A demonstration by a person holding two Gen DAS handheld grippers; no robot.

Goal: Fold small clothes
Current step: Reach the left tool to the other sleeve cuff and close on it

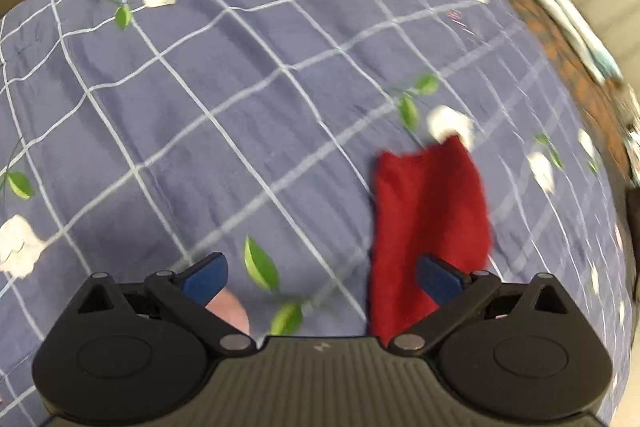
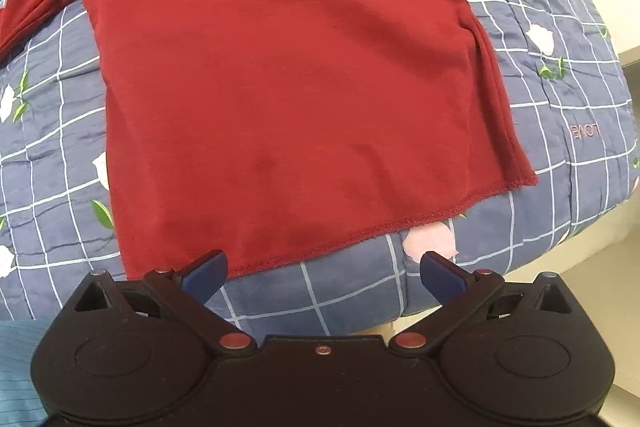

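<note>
Fingers of both grippers stand wide apart and hold nothing. Between the right gripper (image 2: 323, 273) fingers, the red long-sleeved shirt (image 2: 280, 87) lies flat on the blue checked quilt (image 2: 560, 99) of a bed, its hem just ahead at twelve o'clock, one sleeve folded across the top and the other stretching toward ten o'clock. Blurred, the left gripper (image 1: 323, 273) hovers over quilt, a red sleeve (image 1: 428, 211) at one o'clock.
</note>
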